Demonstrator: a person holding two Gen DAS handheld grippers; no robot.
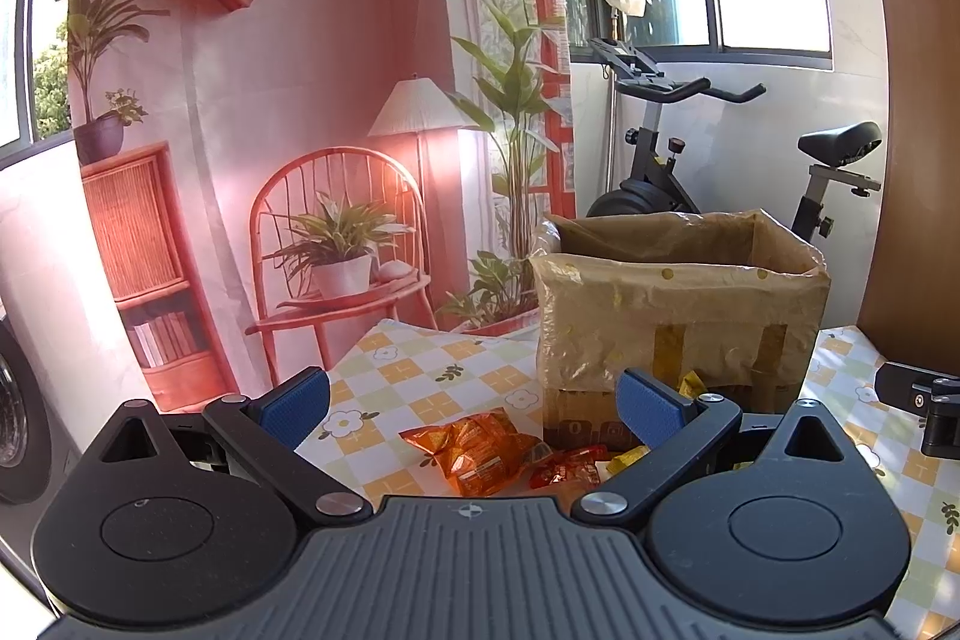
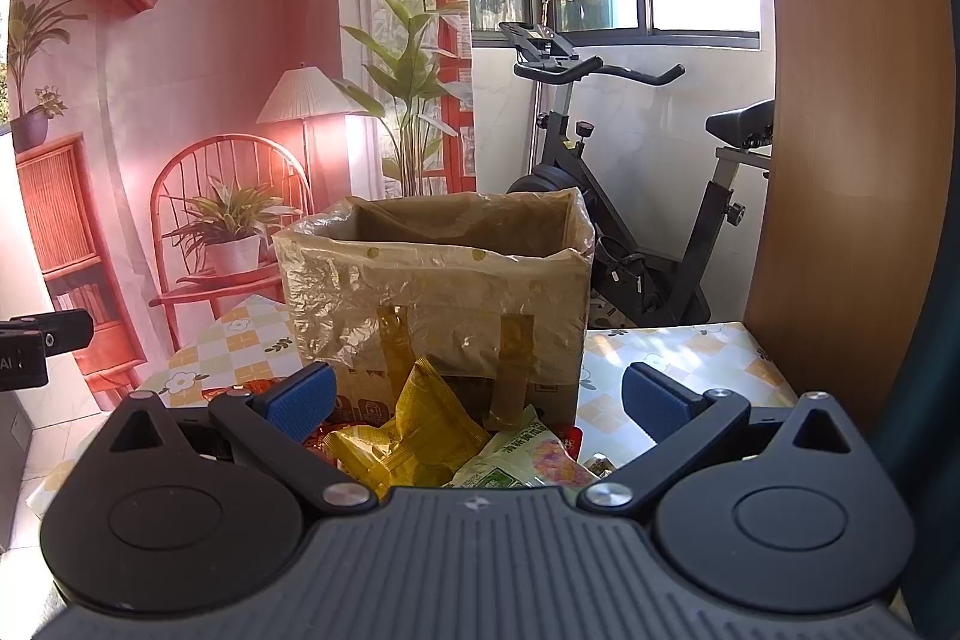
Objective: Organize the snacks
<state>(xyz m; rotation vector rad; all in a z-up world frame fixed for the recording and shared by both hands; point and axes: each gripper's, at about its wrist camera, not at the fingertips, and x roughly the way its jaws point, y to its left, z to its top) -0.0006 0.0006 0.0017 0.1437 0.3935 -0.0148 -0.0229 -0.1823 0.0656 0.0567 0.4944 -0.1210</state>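
Both the left gripper and right gripper hang released, and closing carelessly on the heaped yellow packet at lower centre could crush it.

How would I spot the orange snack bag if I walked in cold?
Find the big cardboard box on the checked tablecloth. Left of its base lies the orange snack bag. It is the largest packet, flat and crinkled, beside smaller red packets.
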